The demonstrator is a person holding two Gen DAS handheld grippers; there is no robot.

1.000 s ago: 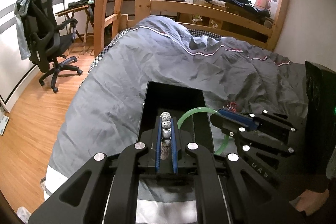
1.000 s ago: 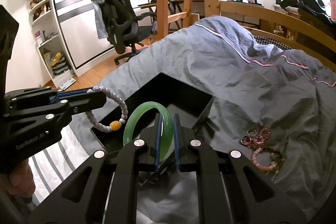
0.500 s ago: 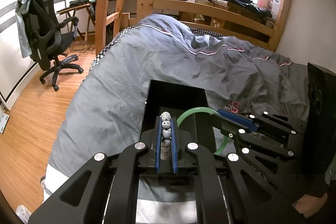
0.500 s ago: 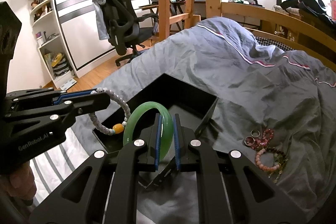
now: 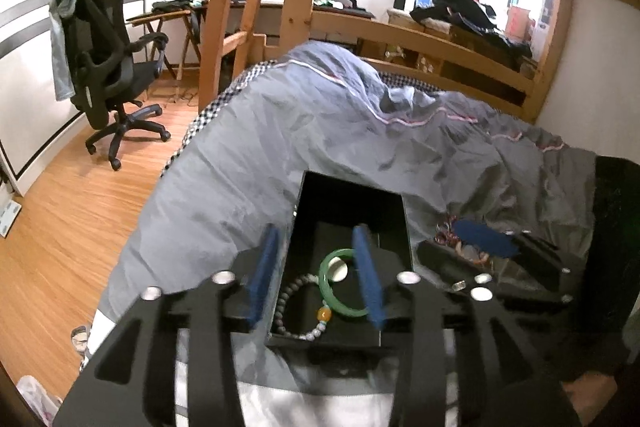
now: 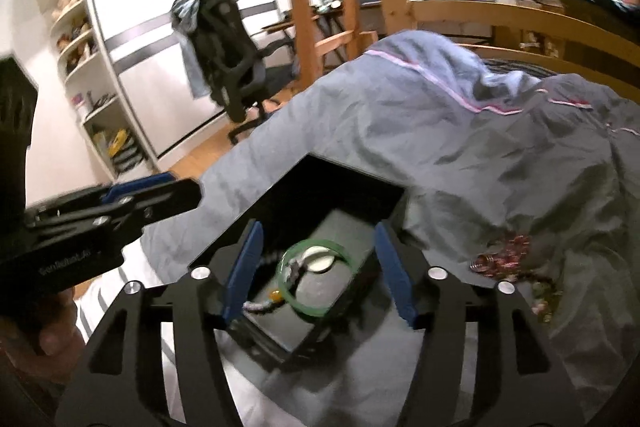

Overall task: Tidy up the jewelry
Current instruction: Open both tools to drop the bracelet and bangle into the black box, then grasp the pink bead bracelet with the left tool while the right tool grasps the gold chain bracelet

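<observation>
Bangle and beads lie in the box; both grippers just opened.

"GenRobot.AI" marks the left gripper [image 6: 176,193]; it and the right gripper [image 6: 318,263] stand spread, empty, above the black box [image 5: 394,201] holding green bangle [image 5: 340,291] and bead bracelet [image 5: 294,307]; open bed [image 5: 248,163] left.

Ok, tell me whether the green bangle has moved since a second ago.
Yes. The green bangle has dropped from the right gripper, whose jaws have just been opening, onto the floor of the black box, overlapping the beaded bracelet.

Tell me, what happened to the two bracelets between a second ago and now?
Both were let go. The left gripper has just opened its jaws and dropped the beaded bracelet into the black box; the right gripper has just opened too, and the green bangle lies in the box beside the beads. The box and the jewelry pile on the grey duvet stayed put.
</observation>
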